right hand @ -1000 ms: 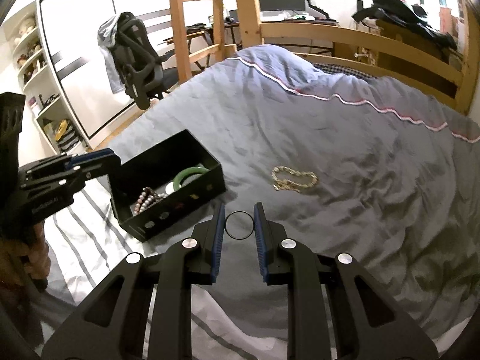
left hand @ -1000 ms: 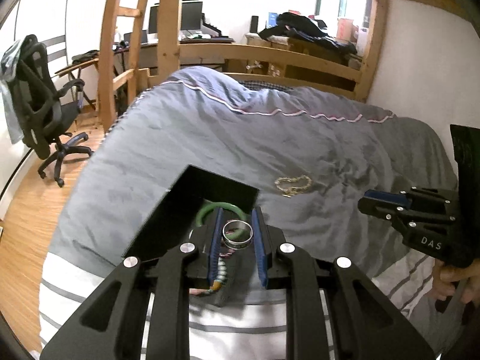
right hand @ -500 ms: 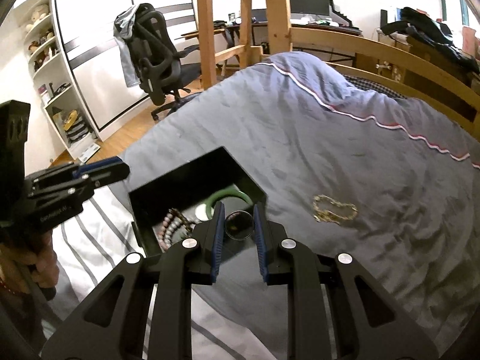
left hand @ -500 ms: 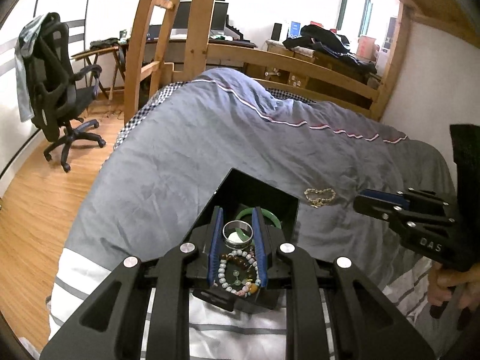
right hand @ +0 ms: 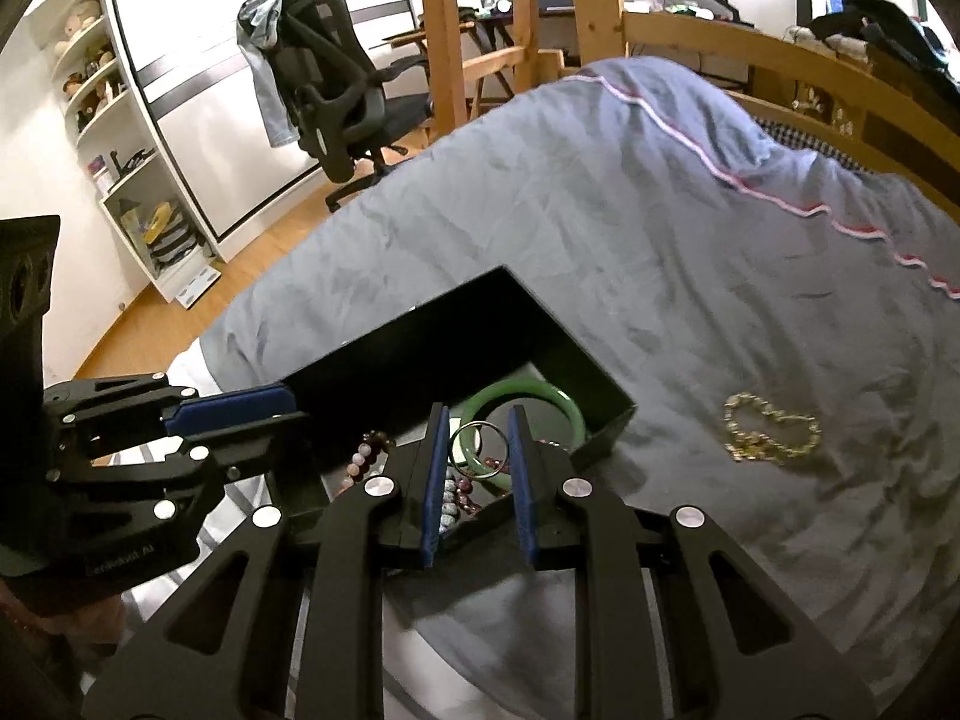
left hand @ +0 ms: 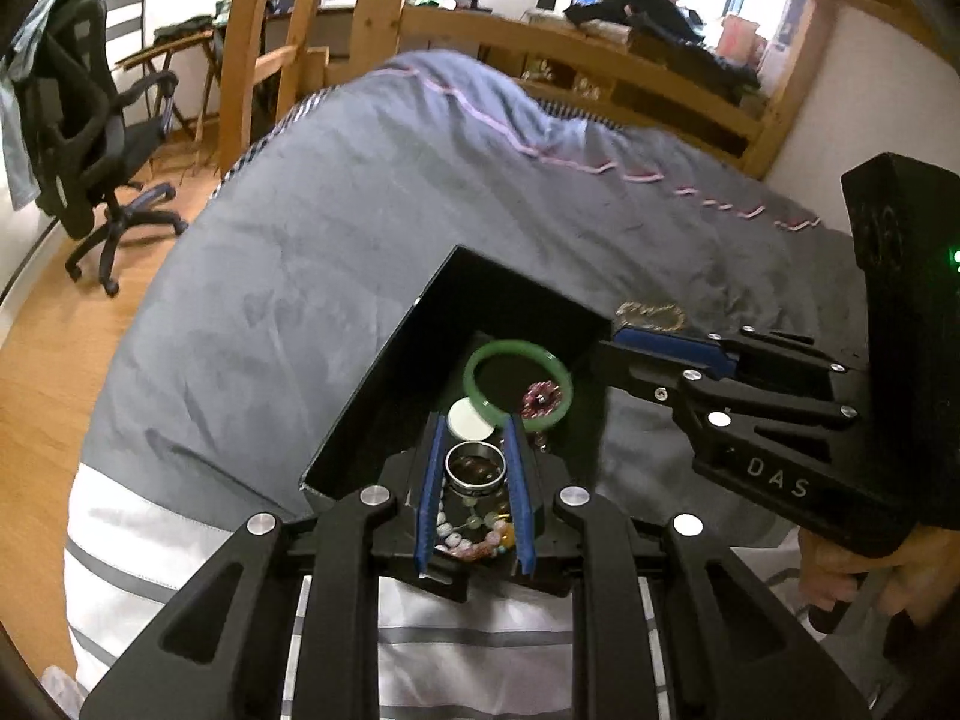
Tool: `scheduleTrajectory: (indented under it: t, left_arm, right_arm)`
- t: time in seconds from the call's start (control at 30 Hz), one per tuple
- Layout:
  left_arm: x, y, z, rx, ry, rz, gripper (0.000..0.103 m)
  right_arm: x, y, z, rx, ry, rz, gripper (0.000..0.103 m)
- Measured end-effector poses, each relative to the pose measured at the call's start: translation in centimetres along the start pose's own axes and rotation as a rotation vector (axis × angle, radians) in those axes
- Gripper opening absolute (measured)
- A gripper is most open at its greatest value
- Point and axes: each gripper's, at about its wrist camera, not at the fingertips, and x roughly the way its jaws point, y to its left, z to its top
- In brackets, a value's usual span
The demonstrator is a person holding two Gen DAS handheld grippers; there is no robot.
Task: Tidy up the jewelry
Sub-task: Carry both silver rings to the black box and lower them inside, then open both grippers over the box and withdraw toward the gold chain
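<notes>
A black open box (left hand: 420, 360) (right hand: 420, 354) lies on the grey bedcover, holding a green bangle (left hand: 480, 360) (right hand: 540, 402) and bead bracelets (left hand: 474, 531) (right hand: 366, 456). My left gripper (left hand: 474, 438) is shut on a wide silver ring (left hand: 475, 468) over the box's near end. My right gripper (right hand: 477, 426) is shut on a thin wire ring (right hand: 480, 444) over the box, above the bangle. A gold chain (right hand: 768, 429) (left hand: 651, 315) lies on the cover to the right of the box.
The grey bedcover (right hand: 660, 240) spreads ahead, with a white striped sheet (left hand: 180, 540) at the near edge. A wooden bed frame (right hand: 780, 72) rings the far side. An office chair (right hand: 336, 96) and shelves (right hand: 120, 168) stand on the floor at left.
Both grippers have moved in over the black box, each carrying its ring. The right gripper came from the open cover leftward to above the bangle.
</notes>
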Motion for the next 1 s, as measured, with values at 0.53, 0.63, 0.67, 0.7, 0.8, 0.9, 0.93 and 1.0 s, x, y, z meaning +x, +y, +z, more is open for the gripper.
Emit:
scheduleTrajectory:
  t: [0.53,0.63,0.67,0.7,0.8,0.9,0.93,1.0]
  left_arm:
    - [0.8,0.6,-0.5,-0.001,0.038,0.060,0.037]
    - [0.2,0.8,-0.4,-0.011,0.012,0.081,0.058]
    - [0.2,0.8,-0.3,-0.015,0.009,0.080,0.068]
    - [0.1,0.8,-0.3,-0.026,0.005,0.087,0.076]
    - [-0.5,1.1,-0.2,-0.040,-0.030,0.135,0.088]
    - [-1.3,1.3,-0.2,-0.058,-0.069,0.152,0.096]
    - [-1.7,1.2,-0.1,-0.057,-0.088,0.151,0.096]
    - [-2.2,0.8,-0.1,-0.051,-0.112,0.152,0.096]
  right_arm:
    - [2.0,0.0,0.4,0.047,0.043,0.079,0.021]
    - [2.1,-0.2,0.6,0.071,0.057,0.085,0.031]
    - [1.9,-0.4,0.6,0.087,0.046,0.083,0.049]
    - [1.6,-0.5,0.7,0.100,0.031,0.085,0.058]
    - [0.8,-0.9,0.8,0.125,0.013,0.068,0.072]
    - [-1.0,-1.5,1.0,0.131,-0.029,0.012,0.089]
    - [-1.7,-1.8,1.1,0.130,-0.040,-0.017,0.092]
    - [-2.8,-2.2,1.2,0.128,-0.050,-0.046,0.093]
